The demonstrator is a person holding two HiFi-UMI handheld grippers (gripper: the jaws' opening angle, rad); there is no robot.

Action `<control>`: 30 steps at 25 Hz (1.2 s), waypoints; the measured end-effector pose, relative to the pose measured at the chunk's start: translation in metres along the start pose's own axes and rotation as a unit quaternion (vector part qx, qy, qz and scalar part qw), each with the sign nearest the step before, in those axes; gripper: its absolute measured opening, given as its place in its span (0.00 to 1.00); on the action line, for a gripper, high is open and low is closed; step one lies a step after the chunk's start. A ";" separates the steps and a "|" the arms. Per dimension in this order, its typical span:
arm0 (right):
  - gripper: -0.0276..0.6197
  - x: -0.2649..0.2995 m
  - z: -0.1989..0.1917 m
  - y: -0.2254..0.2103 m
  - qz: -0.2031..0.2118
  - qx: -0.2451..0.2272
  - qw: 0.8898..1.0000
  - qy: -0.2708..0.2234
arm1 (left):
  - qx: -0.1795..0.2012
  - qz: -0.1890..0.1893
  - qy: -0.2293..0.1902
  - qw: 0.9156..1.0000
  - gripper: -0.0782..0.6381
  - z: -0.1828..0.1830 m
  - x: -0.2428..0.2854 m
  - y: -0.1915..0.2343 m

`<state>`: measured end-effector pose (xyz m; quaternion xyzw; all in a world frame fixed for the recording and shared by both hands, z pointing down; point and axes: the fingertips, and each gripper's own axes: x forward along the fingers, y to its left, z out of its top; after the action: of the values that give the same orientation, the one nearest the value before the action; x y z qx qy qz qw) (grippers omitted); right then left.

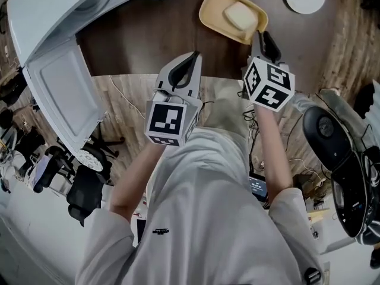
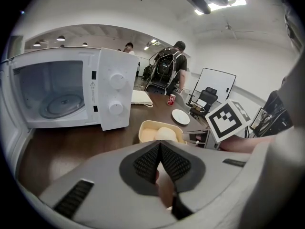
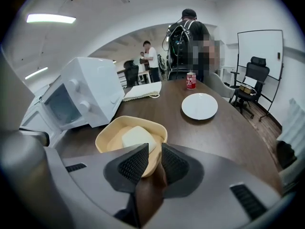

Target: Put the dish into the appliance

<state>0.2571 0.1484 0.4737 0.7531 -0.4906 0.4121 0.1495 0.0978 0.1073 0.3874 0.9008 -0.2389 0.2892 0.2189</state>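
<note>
Nearby, dish [image 3: 110,138], plate [image 3: 199,106], red can [image 3: 191,80], microwave [image 2: 114,87] w/ door [image 1: 62,94] open

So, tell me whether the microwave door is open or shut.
Open. The microwave has its door swung wide in the head view, and the left gripper view looks straight into the cavity at the turntable.
</note>
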 end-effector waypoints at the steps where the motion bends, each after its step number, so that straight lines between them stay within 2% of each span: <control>1: 0.15 0.002 -0.001 -0.002 -0.004 0.002 1.000 0.001 | 0.000 0.000 0.002 1.000 0.10 -0.002 0.001 -0.001; 10: 0.15 0.018 -0.012 -0.010 -0.007 0.056 0.998 0.026 | -0.002 -0.002 0.016 1.000 0.10 -0.015 0.006 -0.006; 20: 0.15 0.028 -0.018 -0.010 -0.037 0.074 0.996 0.044 | -0.003 0.004 0.011 1.000 0.10 -0.015 0.005 -0.003; 22: 0.14 0.028 -0.019 -0.012 -0.044 0.077 0.995 0.043 | -0.005 0.005 0.013 1.000 0.10 -0.017 0.005 -0.002; 24: 0.06 0.027 -0.020 -0.014 -0.049 0.082 0.994 0.043 | -0.006 0.006 0.015 1.000 0.10 -0.019 0.004 -0.002; 30: 0.05 0.026 -0.028 -0.014 -0.049 0.109 0.992 0.044 | -0.005 0.005 0.015 1.000 0.10 -0.021 0.002 0.000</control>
<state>0.2606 0.1567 0.5137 0.7690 -0.3986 0.4880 0.1081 0.0902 0.1178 0.4039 0.8938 -0.2418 0.3026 0.2259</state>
